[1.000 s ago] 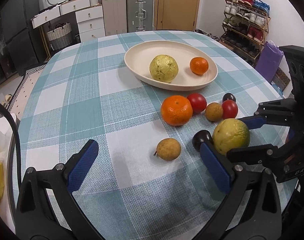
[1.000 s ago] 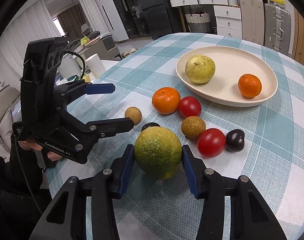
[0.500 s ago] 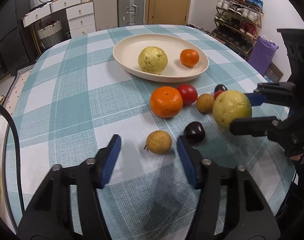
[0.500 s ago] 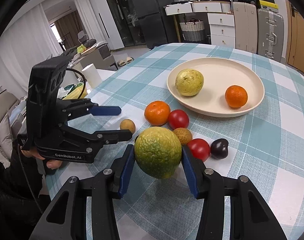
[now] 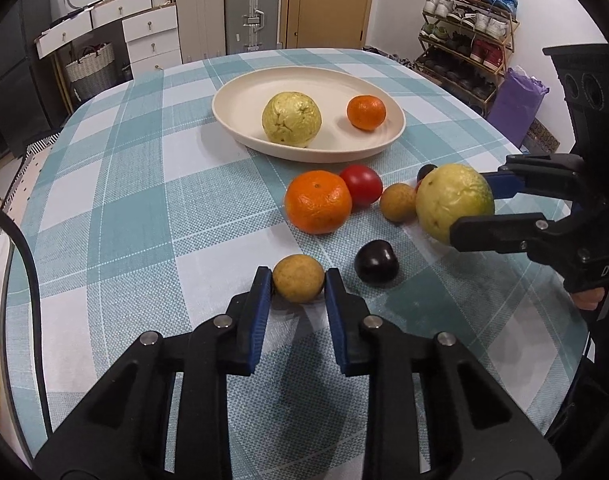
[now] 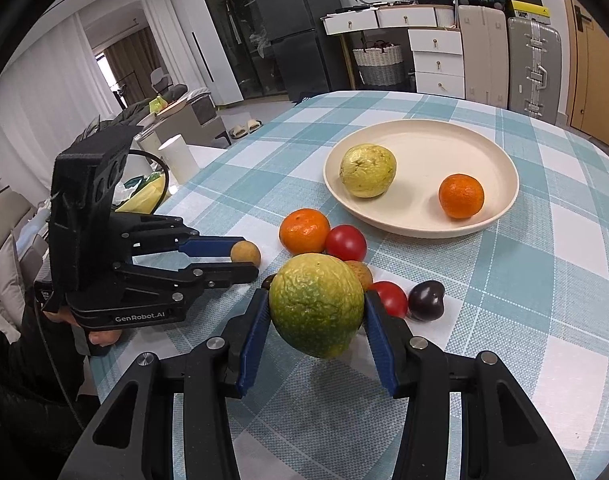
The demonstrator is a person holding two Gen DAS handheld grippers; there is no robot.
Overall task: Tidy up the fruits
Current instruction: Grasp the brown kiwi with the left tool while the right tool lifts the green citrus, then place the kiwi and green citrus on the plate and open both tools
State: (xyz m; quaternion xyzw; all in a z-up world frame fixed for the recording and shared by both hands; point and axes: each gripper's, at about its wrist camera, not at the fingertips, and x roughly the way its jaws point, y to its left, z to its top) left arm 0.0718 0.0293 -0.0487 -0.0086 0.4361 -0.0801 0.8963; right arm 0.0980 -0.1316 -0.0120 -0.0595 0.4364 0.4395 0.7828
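My left gripper point(image 5: 298, 280) is shut on a small tan round fruit point(image 5: 298, 283) that rests on the checked tablecloth; the same fruit point(image 6: 245, 253) shows between its fingers in the right wrist view. My right gripper point(image 6: 316, 312) is shut on a large green-yellow guava point(image 6: 317, 305), held above the cloth point(image 5: 454, 202). A cream plate point(image 5: 240, 98) farther back holds a yellow guava point(image 5: 291, 119) and a small orange point(image 5: 365, 112). Loose on the cloth lie a bigger orange point(image 5: 318, 207), a red tomato point(image 5: 361, 184), another tan fruit point(image 5: 397, 202) and a dark plum point(image 5: 375, 261).
A second tomato point(image 6: 390, 298) and a second plum point(image 6: 425, 301) lie just right of the held guava. A person's hand point(image 6: 100, 336) grips the left tool. Suitcases, drawers and a shoe rack point(image 5: 464, 40) stand beyond the round table's far edge.
My left gripper's wide-open jaws have closed onto the small tan fruit. The right gripper has lifted the green guava a little off the cloth.
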